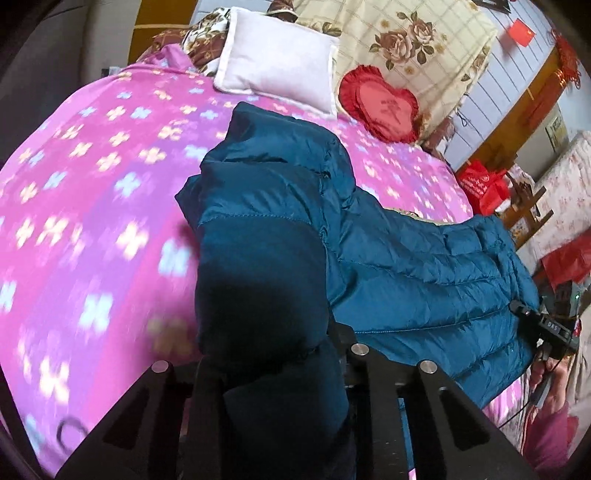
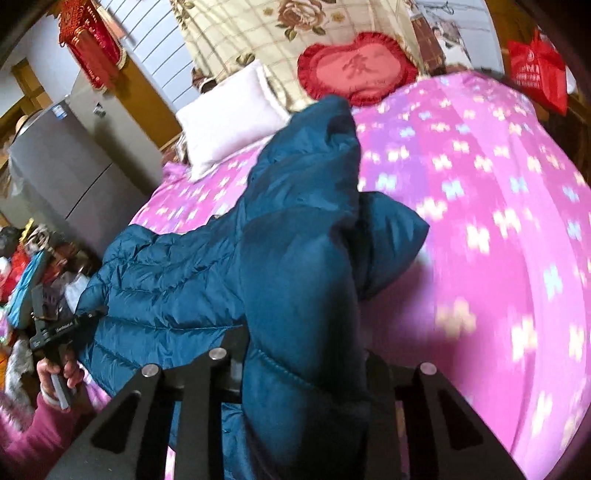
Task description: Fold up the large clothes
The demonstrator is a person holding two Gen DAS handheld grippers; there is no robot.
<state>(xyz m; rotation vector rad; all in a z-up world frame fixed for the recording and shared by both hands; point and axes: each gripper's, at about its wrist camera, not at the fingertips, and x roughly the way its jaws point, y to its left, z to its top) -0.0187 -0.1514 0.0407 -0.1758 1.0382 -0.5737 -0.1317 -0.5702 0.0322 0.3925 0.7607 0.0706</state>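
Note:
A large teal puffer jacket [image 1: 424, 266] lies across the pink flowered bedspread [image 1: 92, 184]. In the left wrist view my left gripper [image 1: 273, 373] is shut on a bunched fold of the jacket, lifted off the bed and hiding the fingertips. In the right wrist view my right gripper [image 2: 303, 369] is shut on another bunched part of the jacket [image 2: 295, 258], also raised above the bedspread [image 2: 498, 221]. The jacket's quilted body hangs between the two grips. Each view shows the other gripper at the jacket's far side: the right gripper [image 1: 546, 328] and the left gripper [image 2: 55, 332], held by a hand [image 2: 55, 373].
A white pillow [image 1: 277, 62] and a red heart cushion [image 1: 380, 107] lie at the head of the bed against a floral quilt [image 1: 406, 33]. A red bag [image 1: 484, 184] stands beside the bed. A grey fridge [image 2: 66, 166] stands past the bed's other side.

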